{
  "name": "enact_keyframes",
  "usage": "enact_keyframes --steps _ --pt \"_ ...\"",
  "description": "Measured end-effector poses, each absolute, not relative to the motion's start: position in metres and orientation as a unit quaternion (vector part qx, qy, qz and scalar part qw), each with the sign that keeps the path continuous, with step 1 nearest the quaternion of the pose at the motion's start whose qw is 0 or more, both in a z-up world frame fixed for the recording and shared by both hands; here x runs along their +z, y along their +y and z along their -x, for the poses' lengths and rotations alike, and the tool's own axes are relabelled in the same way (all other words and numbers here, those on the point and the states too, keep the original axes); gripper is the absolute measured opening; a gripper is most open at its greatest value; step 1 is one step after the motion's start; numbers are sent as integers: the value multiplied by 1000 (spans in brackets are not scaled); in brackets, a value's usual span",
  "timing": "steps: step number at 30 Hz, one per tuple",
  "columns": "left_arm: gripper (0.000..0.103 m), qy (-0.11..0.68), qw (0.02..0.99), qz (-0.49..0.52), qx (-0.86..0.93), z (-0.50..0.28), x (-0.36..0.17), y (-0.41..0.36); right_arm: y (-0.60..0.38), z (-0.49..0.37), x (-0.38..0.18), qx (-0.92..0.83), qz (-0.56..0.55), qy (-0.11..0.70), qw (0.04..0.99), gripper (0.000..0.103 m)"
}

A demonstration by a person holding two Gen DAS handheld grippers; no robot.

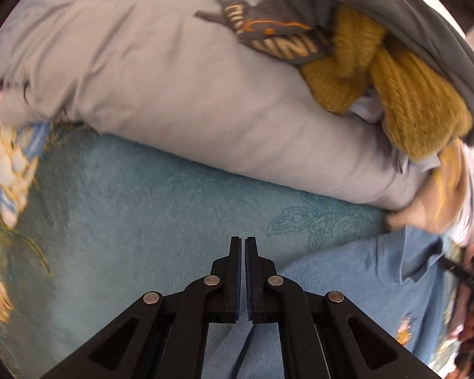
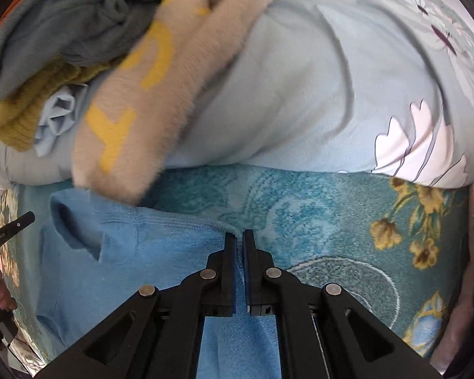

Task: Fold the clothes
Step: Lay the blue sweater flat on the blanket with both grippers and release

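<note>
A light blue shirt (image 2: 136,252) lies flat on the teal floral blanket (image 2: 331,221). My right gripper (image 2: 239,237) is shut on the shirt's top hem edge. In the left wrist view the same shirt (image 1: 363,284) lies at the lower right, with a fold of blue cloth running back between the jaws. My left gripper (image 1: 242,241) is shut on that cloth, low over the blanket (image 1: 142,205).
A pale blue duvet (image 1: 173,79) bulges behind the blanket. On it is a pile of clothes: a mustard knit (image 1: 410,94), a grey garment (image 2: 63,25) and a beige fuzzy piece with yellow letters (image 2: 136,94). The left gripper shows at the right wrist view's left edge (image 2: 9,230).
</note>
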State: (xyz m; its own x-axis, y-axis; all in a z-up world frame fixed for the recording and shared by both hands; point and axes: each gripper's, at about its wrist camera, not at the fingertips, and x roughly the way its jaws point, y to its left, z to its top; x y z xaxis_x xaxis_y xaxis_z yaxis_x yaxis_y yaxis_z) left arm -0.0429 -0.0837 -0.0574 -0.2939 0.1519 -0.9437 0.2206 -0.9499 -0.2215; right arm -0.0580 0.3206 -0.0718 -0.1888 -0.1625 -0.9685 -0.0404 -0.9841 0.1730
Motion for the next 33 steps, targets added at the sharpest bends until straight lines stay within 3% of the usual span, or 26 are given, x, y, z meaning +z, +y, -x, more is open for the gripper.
enact_keyframes --steps 8,12,16,20,25,30,33 --pt "4 168 4 -589 -791 -13 -35 -104 317 47 -49 -787 -612 -53 50 9" --pt "8 149 8 -596 -789 -57 -24 -119 318 19 -18 -810 -580 -66 55 28" --pt "21 107 0 -612 -783 -107 -32 -130 320 -27 7 -830 -546 -85 74 29" --pt "25 104 -25 -636 -764 -146 -55 -132 318 -66 17 -838 -533 -98 66 29" --pt "26 126 -53 -654 -744 -178 -76 -131 319 -114 23 -835 -528 -146 59 29" --pt "25 158 -79 -649 -740 -186 -75 -129 312 -149 30 -833 -531 -145 52 29" --pt "18 136 -89 -651 -741 -188 -73 -120 311 -159 31 -830 -534 -155 46 29"
